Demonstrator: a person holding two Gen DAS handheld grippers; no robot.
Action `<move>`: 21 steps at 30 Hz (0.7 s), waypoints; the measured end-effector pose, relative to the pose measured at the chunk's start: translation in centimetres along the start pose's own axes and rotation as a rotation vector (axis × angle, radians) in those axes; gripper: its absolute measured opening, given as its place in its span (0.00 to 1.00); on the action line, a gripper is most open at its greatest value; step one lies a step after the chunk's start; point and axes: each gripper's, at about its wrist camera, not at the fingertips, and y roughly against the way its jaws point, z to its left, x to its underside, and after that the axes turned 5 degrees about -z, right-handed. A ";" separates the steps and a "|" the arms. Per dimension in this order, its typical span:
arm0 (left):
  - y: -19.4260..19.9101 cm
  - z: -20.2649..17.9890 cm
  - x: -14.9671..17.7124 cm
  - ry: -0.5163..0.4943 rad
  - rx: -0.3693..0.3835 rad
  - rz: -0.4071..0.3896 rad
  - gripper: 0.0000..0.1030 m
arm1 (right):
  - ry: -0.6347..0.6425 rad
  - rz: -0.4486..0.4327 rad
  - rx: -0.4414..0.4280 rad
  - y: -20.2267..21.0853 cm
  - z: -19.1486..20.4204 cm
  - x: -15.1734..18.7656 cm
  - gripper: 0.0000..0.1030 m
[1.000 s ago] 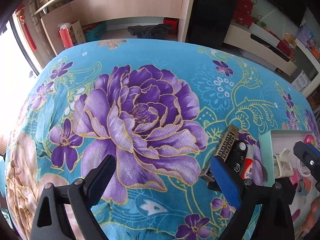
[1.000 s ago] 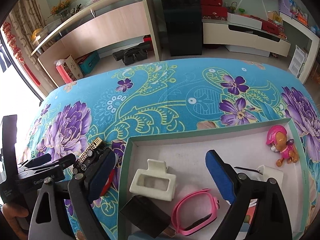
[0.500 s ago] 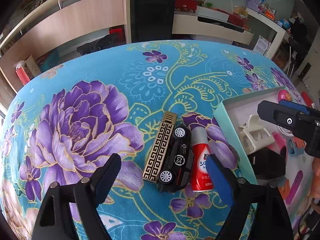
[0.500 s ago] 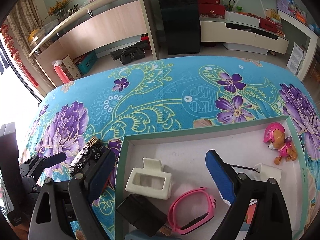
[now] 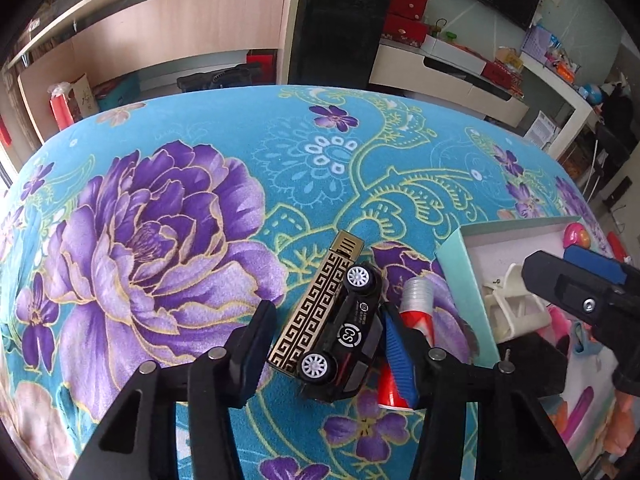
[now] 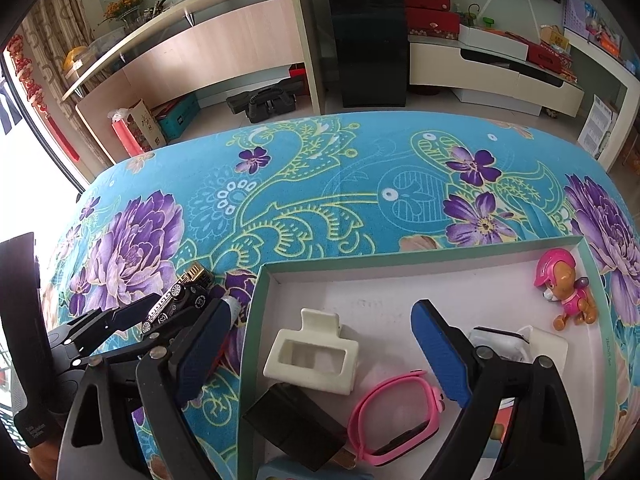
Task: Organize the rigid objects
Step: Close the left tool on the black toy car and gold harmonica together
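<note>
A black toy car (image 5: 352, 332) lies on its side on the flowered cloth, tight against a gold-patterned flat box (image 5: 316, 304). My left gripper (image 5: 326, 348) straddles the pair and its jaws are closing. The left pad (image 5: 256, 344) stands beside the gold box and the blue right pad (image 5: 398, 364) beside the car, with no firm squeeze visible. A red and white tube (image 5: 416, 308) lies just right of the car, outside the jaws. My right gripper (image 6: 320, 308) hovers open over the green-rimmed tray (image 6: 256, 320), nothing between its fingers.
In the tray lie a white hair clip (image 6: 312, 356), a pink wristband (image 6: 392, 420), a black adapter (image 6: 296, 420), a pink pup figure (image 6: 564, 292) and a white holder (image 6: 520, 344). Beyond the cloth's far edge are shelves and a black cabinet (image 6: 368, 36).
My left gripper swung right across the cloth and lowered over the car and gold box, and its jaws narrowed around them. The right gripper stayed over the tray.
</note>
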 end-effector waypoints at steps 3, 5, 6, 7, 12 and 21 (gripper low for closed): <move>0.0 -0.3 0.0 -0.007 -0.038 -0.006 0.51 | 0.000 -0.007 0.000 0.2 0.0 -0.1 0.89; 0.1 0.0 0.0 0.018 -0.052 -0.006 0.46 | 0.000 -0.007 -0.001 0.2 0.0 -0.1 0.89; 0.3 0.3 0.1 0.039 -0.055 -0.007 0.46 | 0.001 -0.005 -0.001 0.1 0.1 -0.1 0.89; 0.5 0.6 0.3 0.063 -0.057 -0.009 0.46 | 0.003 -0.003 -0.003 0.1 0.1 0.0 0.89; 2.0 2.0 1.6 0.179 -0.123 -0.008 0.45 | 0.022 0.002 -0.019 -0.2 0.8 0.1 0.89; 5.2 4.3 5.3 0.342 -0.275 -0.018 0.45 | 0.116 -0.051 -0.114 1.0 4.1 0.4 0.79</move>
